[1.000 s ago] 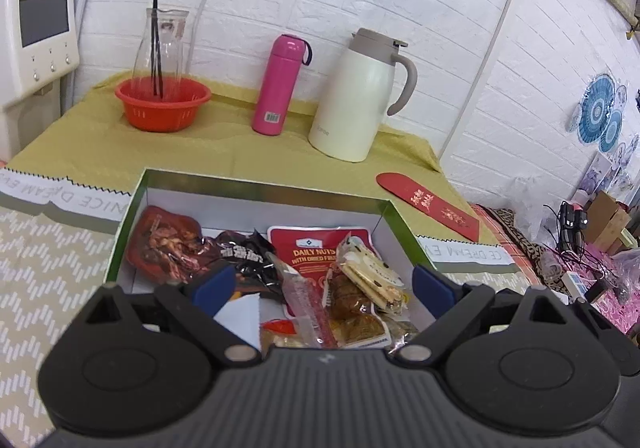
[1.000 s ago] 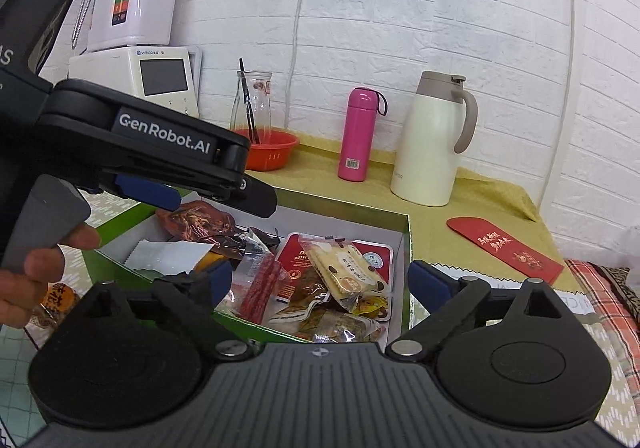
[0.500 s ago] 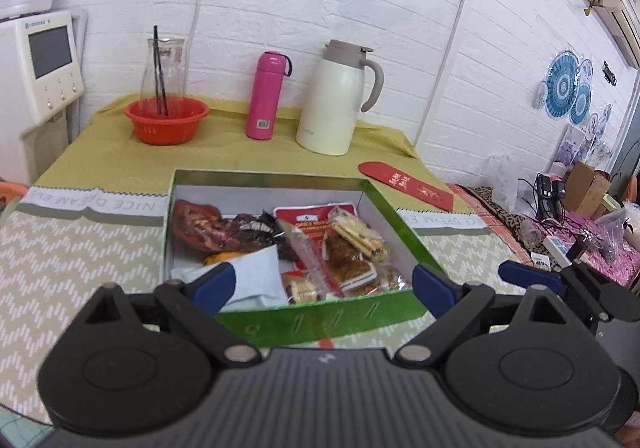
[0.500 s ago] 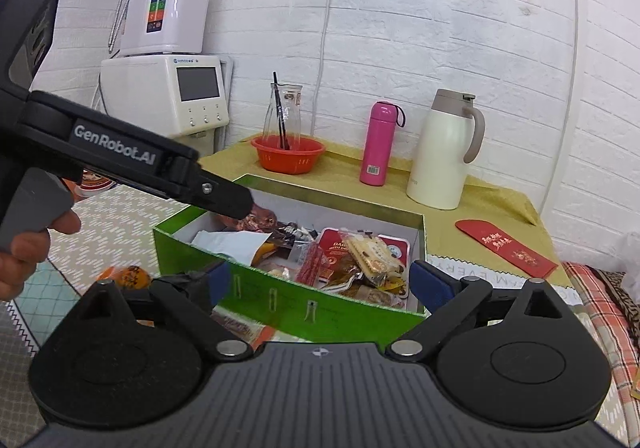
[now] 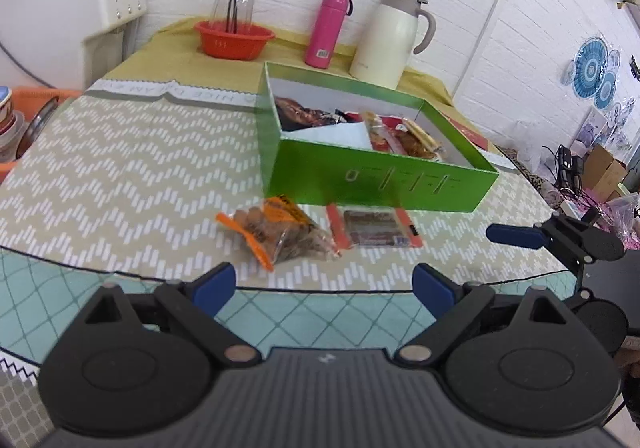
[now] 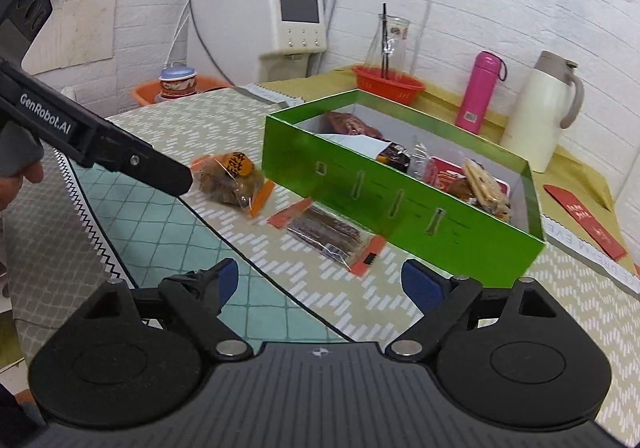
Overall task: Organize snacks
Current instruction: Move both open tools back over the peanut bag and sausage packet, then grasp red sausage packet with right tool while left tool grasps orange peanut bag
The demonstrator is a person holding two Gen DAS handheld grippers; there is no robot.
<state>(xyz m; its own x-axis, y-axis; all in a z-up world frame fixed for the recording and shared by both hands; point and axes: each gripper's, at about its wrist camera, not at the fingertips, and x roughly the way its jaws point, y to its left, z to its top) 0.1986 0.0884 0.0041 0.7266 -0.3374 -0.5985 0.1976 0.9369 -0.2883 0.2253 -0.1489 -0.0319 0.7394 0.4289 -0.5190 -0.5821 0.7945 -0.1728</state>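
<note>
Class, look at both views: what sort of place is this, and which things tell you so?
Probably a home kitchen or dining corner: a water dispenser by the white brick wall, a thermos jug and pink flask on a clothed table, and a green snack box.

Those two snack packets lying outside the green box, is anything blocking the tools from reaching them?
Nothing visible does. The round packet and the flat packet lie on bare tablecloth in front of the green box, with both the left tool and right tool open and empty. Only the box's near wall must be cleared.
</note>
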